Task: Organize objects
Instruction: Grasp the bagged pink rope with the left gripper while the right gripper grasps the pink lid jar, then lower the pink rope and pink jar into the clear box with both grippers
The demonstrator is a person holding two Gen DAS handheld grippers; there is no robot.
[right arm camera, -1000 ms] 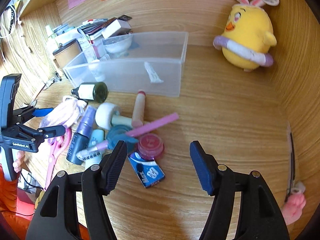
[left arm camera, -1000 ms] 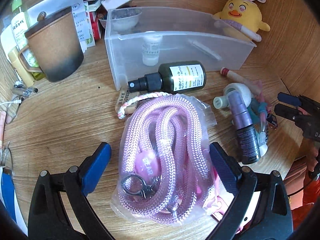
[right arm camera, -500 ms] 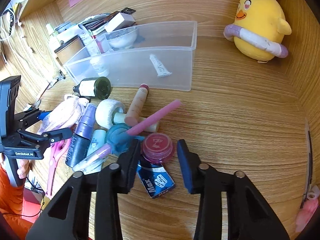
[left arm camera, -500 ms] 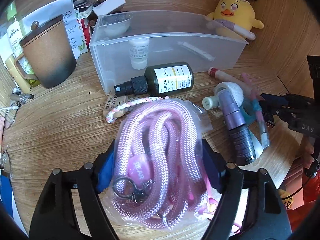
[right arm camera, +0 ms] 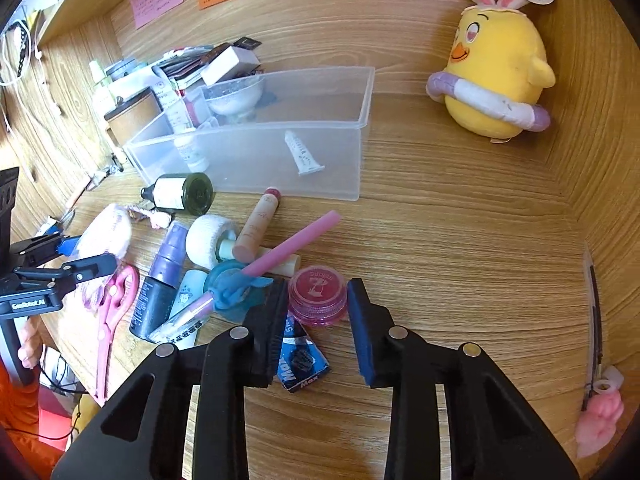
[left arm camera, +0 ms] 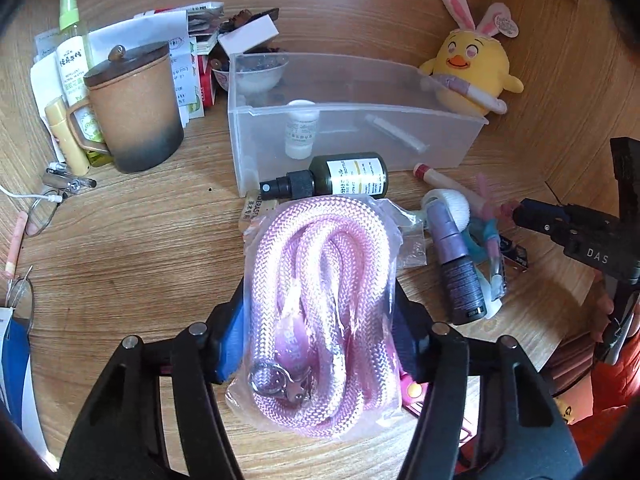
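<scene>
My left gripper (left arm camera: 320,344) is shut on a bagged pink rope (left arm camera: 320,304), its blue pads pressed against both sides of the coil; the bag seems raised a little off the desk. A clear plastic bin (left arm camera: 352,136) stands beyond it, holding a small white bottle (left arm camera: 301,130) and a white tube (right arm camera: 303,154). My right gripper (right arm camera: 318,312) has its jaws narrowed around a round pink jar (right arm camera: 318,300) on the desk, pads at its sides, with slight gaps showing. A dark green spray bottle (left arm camera: 340,180) lies in front of the bin.
A purple spray bottle (right arm camera: 160,280), a white roller (right arm camera: 210,240), a beige tube (right arm camera: 258,224), a pink pen (right arm camera: 288,248), pink scissors (right arm camera: 112,308) and a blue packet (right arm camera: 302,360) clutter the desk. A brown mug (left arm camera: 132,108) and papers stand left of the bin. A yellow chick plush (right arm camera: 496,80) sits at the back right.
My left gripper closed on the bagged rope and lifted it slightly. My right gripper moved forward to the pink jar and narrowed its jaws around it.
</scene>
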